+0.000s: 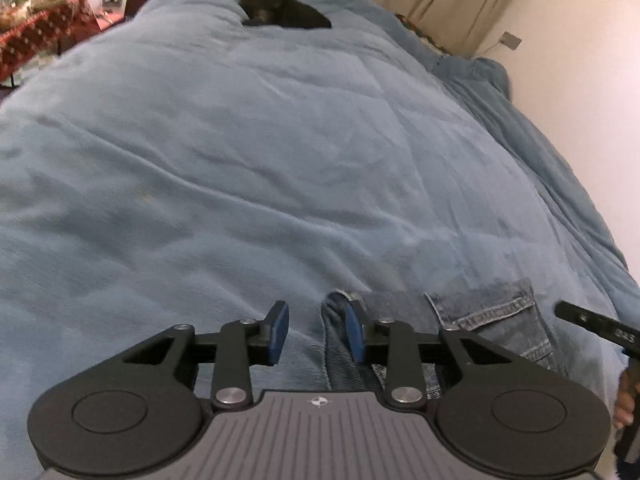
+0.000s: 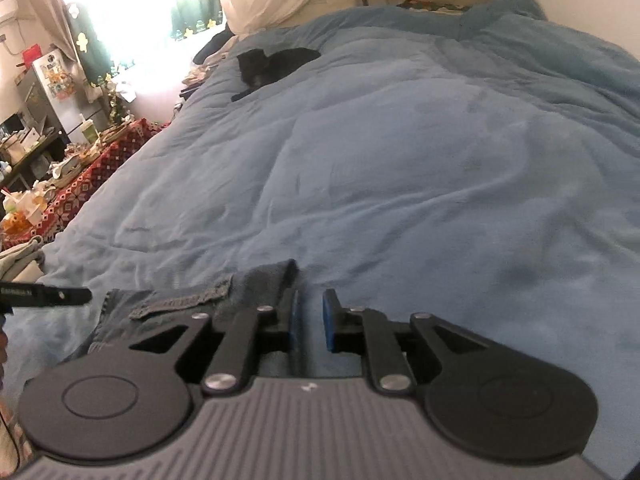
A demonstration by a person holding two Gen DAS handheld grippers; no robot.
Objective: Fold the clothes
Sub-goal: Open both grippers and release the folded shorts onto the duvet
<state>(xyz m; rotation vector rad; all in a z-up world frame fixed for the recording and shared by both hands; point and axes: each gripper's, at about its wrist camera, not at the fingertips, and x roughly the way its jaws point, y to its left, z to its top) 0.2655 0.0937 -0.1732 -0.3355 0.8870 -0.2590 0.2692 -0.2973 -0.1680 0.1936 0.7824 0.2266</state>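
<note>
Blue denim jeans lie on the blue blanket at the near edge of the bed, a back pocket facing up. My left gripper hovers over their left edge. Its jaws stand apart, and a denim fold lies in the gap against the right pad while the left pad is clear of it. In the right wrist view the jeans spread to the left. My right gripper has a narrow gap showing only blanket, and a raised denim corner stands beside its left finger.
A black garment lies far up the bed. A cluttered table with a red patterned cloth and a fridge stand left of the bed. A wall runs along the bed's right side. A hand shows at the edge.
</note>
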